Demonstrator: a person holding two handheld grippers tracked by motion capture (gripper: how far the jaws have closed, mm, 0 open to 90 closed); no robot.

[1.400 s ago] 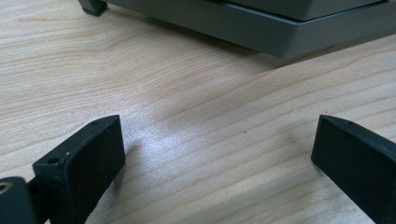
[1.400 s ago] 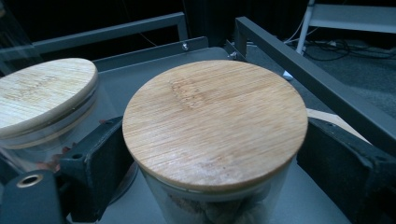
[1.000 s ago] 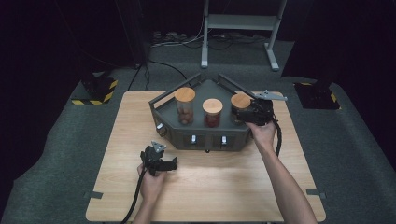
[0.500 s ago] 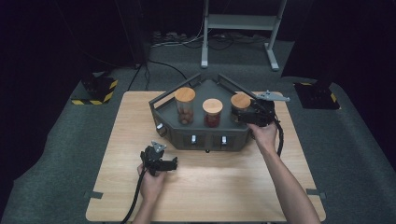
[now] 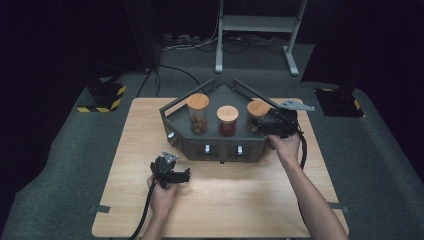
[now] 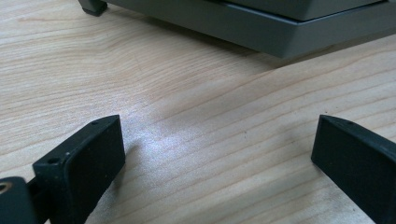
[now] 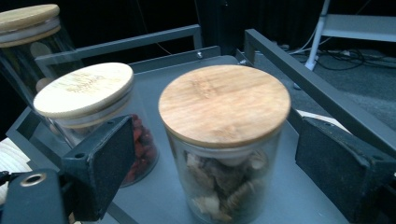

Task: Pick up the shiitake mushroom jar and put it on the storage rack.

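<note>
Both claws open | right claw (image 7: 210,154) straddles jar (image 7: 224,140) | left claw (image 6: 215,154) low over table (image 6: 187,116)

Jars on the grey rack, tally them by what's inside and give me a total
Jar of red contents: 1
Jar of pale brown dried pieces, between the open jaws of the right gripper: 1
Jar of brown round pieces, on the left of the rack: 1
Total: 3 jars, each with a wooden lid.
</note>
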